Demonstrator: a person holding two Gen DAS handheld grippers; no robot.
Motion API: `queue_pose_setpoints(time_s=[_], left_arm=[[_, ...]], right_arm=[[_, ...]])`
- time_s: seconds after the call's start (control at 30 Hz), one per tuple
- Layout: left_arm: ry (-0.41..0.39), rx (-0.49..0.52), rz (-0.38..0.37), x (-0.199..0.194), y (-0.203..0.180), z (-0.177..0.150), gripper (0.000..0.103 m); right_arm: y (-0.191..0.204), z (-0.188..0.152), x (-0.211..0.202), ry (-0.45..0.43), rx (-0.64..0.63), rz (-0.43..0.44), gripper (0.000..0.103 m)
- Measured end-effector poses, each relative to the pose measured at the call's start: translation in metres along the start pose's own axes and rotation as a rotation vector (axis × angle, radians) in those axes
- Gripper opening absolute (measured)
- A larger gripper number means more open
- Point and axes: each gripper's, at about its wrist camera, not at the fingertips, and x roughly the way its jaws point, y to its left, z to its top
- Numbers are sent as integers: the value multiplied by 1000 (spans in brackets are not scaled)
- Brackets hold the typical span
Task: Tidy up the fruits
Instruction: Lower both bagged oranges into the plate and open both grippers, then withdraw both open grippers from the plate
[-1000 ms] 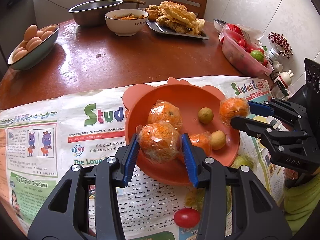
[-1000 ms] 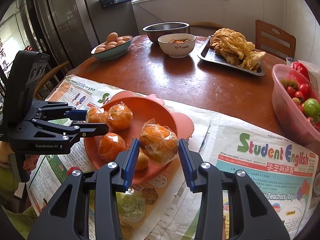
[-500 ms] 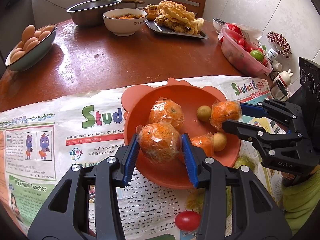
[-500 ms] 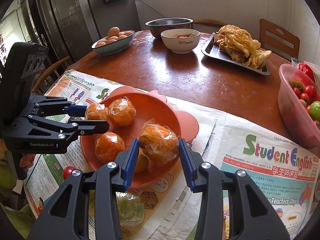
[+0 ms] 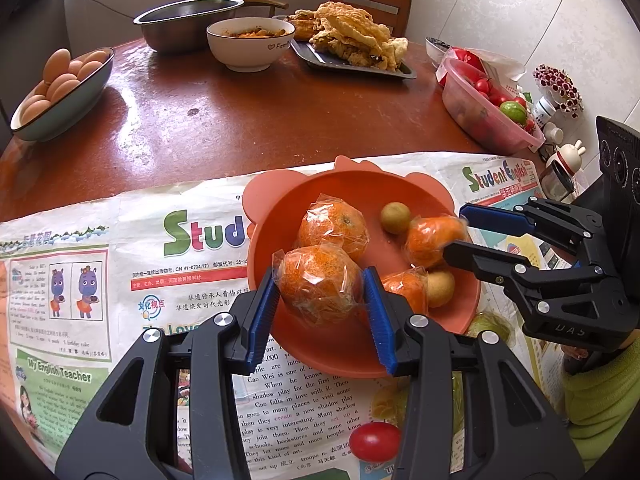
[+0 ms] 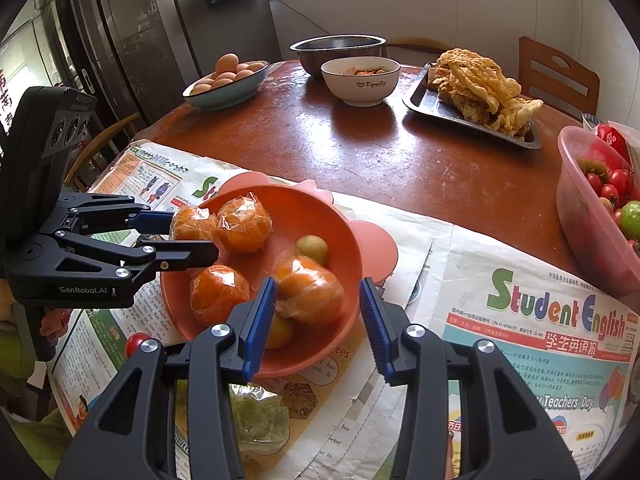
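1. We see the orange bowl (image 5: pixel 464 304) on the newspaper (image 5: pixel 120 280), at the near edge of the wooden table (image 5: pixel 240 120). It holds plastic-wrapped oranges and two small yellow-green fruits (image 5: pixel 395 218).
2. Our left gripper (image 5: pixel 320 312) clamps one wrapped orange (image 5: pixel 318 280) between its blue pads, over the bowl's near-left rim. In the right wrist view this same orange (image 6: pixel 194 224) sits pinched at the bowl's left edge.
3. Our right gripper (image 6: pixel 316 320) has its jaws spread. Another wrapped orange (image 6: pixel 310 290) lies between them inside the bowl; the left pad looks close against its wrap, the right pad stands off. We call it released.
4. A cherry tomato (image 5: pixel 374 440) lies on the newspaper just in front of the bowl.
5. Further out: an egg dish (image 6: pixel 226 80), a white bowl (image 6: pixel 360 80), a steel basin (image 6: pixel 338 46), a tray of fried food (image 6: pixel 480 92), and a pink tub of tomatoes (image 6: pixel 592 208).
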Motion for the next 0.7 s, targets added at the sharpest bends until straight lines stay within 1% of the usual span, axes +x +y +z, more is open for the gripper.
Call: queue_pose_setpoints(time_s=[0.23, 0.5, 0.7], left_arm=[[-2, 1, -1, -1, 0, -1, 35], [-2, 9, 8, -1, -2, -2, 35], [-3, 8, 15, -3, -4, -5, 36]], right_arm=[[-3, -1, -1, 2, 4, -10, 43], [-6, -4, -8, -6, 14, -22, 49], [-6, -7, -12, -13, 17, -28, 58]])
